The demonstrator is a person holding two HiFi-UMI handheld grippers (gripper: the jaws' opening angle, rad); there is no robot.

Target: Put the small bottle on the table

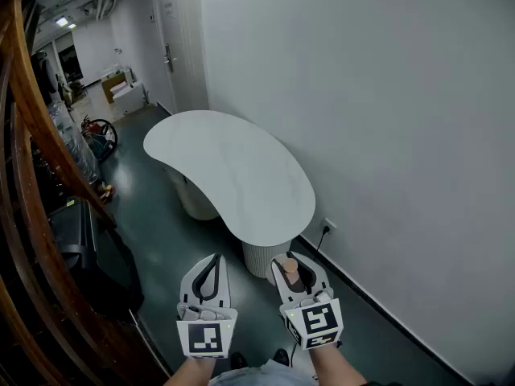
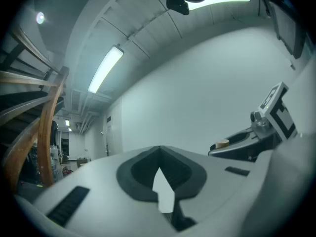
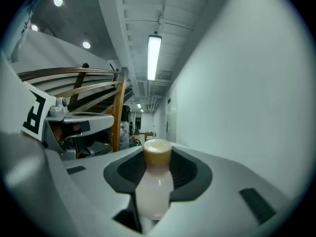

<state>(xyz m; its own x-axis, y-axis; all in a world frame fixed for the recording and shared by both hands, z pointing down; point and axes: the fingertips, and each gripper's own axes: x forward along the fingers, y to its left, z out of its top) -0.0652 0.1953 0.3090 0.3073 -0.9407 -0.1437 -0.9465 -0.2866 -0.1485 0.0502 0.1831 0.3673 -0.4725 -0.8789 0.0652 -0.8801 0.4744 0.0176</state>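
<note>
The small bottle (image 3: 155, 181) has a milky white body and a tan cap. It stands upright between the jaws of my right gripper (image 3: 158, 154), which is shut on it. From the head view only the bottle's cap (image 1: 290, 265) shows inside the right gripper (image 1: 294, 259), held above the dark floor just short of the near end of the white kidney-shaped table (image 1: 233, 175). My left gripper (image 1: 211, 259) hangs beside it, jaws closed tip to tip with nothing in them. The left gripper view shows its tips (image 2: 159, 148) meeting, with the right gripper (image 2: 247, 142) to the side.
A white wall (image 1: 386, 135) runs along the table's right side, with a socket (image 1: 328, 225) low down. A curved wooden stair rail (image 1: 32, 135) and a dark box (image 1: 80, 240) stand at the left. The table rests on two ribbed pedestals (image 1: 261, 257).
</note>
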